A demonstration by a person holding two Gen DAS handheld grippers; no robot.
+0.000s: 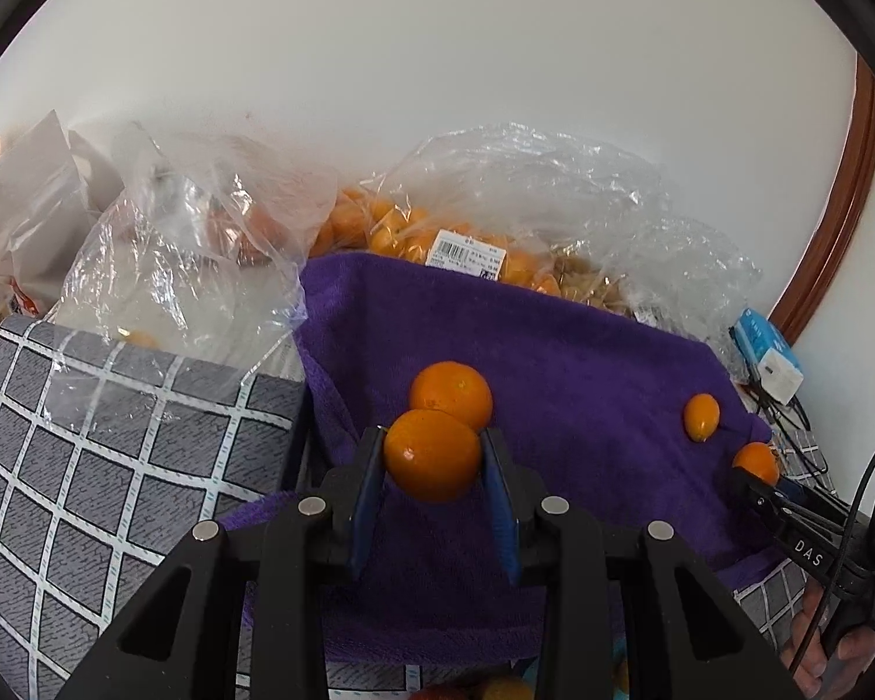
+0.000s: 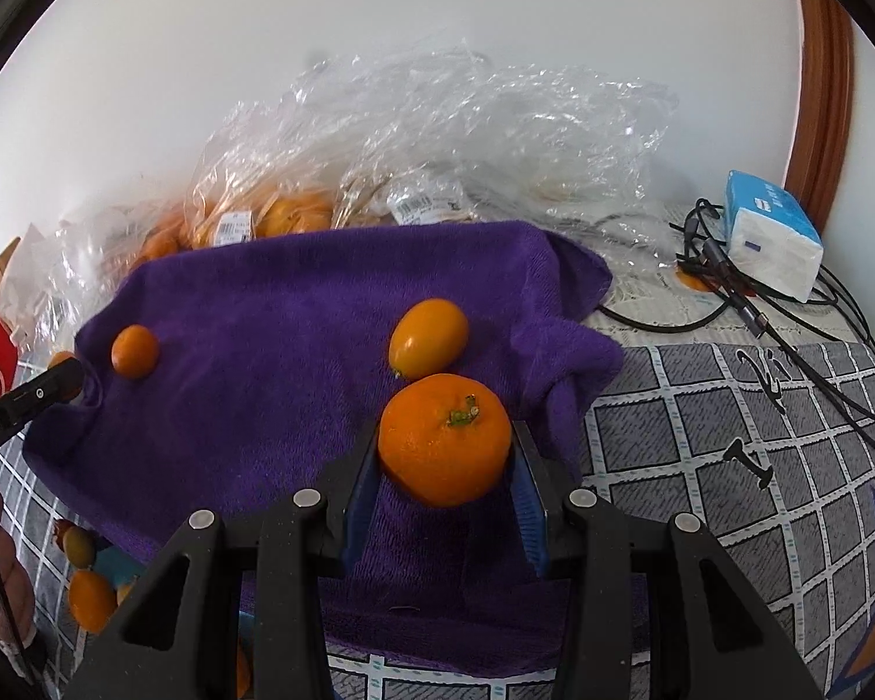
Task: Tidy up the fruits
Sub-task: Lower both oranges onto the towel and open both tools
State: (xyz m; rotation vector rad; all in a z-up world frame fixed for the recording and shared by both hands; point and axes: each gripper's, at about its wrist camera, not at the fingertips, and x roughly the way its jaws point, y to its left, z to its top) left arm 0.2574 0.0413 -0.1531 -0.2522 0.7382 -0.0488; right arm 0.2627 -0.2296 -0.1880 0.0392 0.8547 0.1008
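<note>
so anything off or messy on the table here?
Nothing spilled or damaged. The purple towel is rumpled at its right corner, and black cables lie tangled beside the tissue pack. A few loose fruits sit below the towel's near edge.

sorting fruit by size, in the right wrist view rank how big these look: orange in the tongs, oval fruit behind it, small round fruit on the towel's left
1. Orange in the right tongs: largest, though nearest the camera, which inflates it.
2. Oval fruit on the purple towel.
3. Small round fruit: smallest, but farther off.
</note>
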